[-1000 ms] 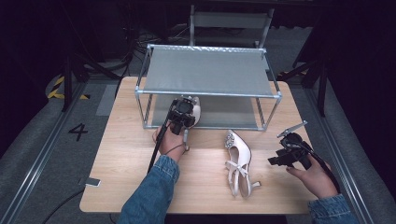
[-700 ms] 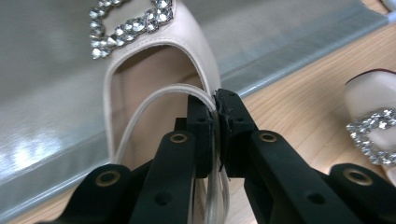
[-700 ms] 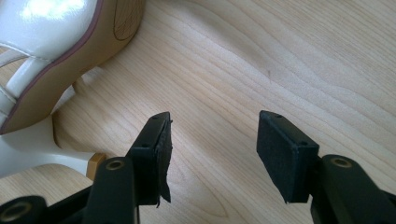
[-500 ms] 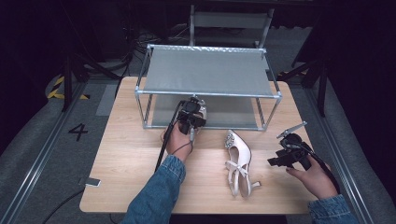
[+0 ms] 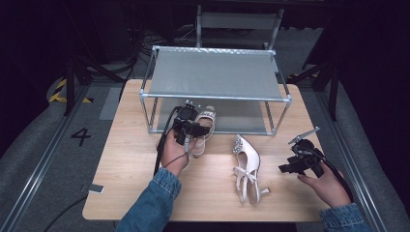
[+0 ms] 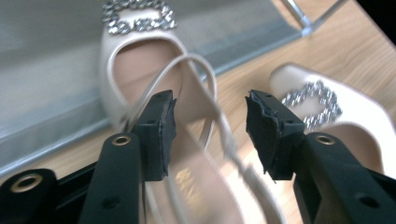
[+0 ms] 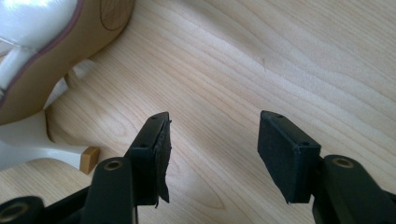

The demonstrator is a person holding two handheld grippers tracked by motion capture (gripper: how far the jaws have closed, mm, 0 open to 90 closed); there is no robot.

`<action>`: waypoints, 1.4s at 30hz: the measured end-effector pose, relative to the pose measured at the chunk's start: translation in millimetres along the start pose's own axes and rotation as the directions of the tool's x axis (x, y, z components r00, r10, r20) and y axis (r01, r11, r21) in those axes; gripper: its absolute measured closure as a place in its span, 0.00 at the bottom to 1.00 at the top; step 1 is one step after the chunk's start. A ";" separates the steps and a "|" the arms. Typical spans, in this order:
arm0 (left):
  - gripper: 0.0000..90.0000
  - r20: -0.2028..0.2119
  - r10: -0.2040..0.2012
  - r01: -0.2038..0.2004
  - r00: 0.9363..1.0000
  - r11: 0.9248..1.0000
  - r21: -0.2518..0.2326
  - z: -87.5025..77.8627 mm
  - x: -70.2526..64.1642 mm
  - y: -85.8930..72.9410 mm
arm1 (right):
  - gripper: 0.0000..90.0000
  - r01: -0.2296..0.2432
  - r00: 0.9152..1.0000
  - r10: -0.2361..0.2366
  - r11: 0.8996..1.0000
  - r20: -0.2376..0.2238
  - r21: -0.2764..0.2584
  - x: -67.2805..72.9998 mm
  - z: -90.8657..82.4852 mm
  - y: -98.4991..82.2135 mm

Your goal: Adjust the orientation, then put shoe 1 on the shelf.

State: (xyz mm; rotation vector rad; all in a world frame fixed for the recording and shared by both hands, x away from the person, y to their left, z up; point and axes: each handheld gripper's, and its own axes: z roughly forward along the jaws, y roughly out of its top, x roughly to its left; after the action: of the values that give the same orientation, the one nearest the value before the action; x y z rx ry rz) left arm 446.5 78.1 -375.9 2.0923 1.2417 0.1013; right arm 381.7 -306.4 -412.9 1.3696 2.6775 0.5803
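The left claw (image 5: pixel 193 133) stood open over a pale slingback shoe (image 5: pixel 205 126), jaws on either side of its strap, the shoe's toe tucked under the metal rack (image 5: pixel 215 72). A second shoe (image 5: pixel 245 166) lay on the wooden bench (image 5: pixel 121 164) nearer the right claw (image 5: pixel 295 162), which was open and held nothing, apart from that shoe.

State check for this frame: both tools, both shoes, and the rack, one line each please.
Left tool: open, jaws either side of a shoe's straps.
Right tool: open, nothing between the jaws.
Shoe at the rack: toe on the lower shelf.
Second shoe: lying on the table.
Shoe rack: upright, top shelf bare.
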 end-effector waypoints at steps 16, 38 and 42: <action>0.55 -0.007 0.045 -0.044 0.999 0.992 0.119 -45.2 6.4 -40.9 | 0.49 -0.005 1.000 0.005 1.000 -0.003 0.008 -3.4 2.7 1.8; 0.57 -0.042 0.282 -0.261 0.958 0.928 0.267 4.9 4.3 -73.4 | 0.49 0.008 1.000 -0.008 1.000 -0.006 0.006 -3.9 5.4 10.4; 0.58 -0.043 0.272 -0.253 0.961 0.934 0.252 17.6 6.6 -75.0 | 0.49 0.008 1.000 -0.008 1.000 -0.005 0.007 -3.2 5.5 10.0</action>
State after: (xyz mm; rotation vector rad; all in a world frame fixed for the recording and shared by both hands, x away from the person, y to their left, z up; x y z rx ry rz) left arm 401.2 97.0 -435.6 2.4844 1.0546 0.1572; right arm 392.5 -302.0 -414.7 1.3611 2.6899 0.5739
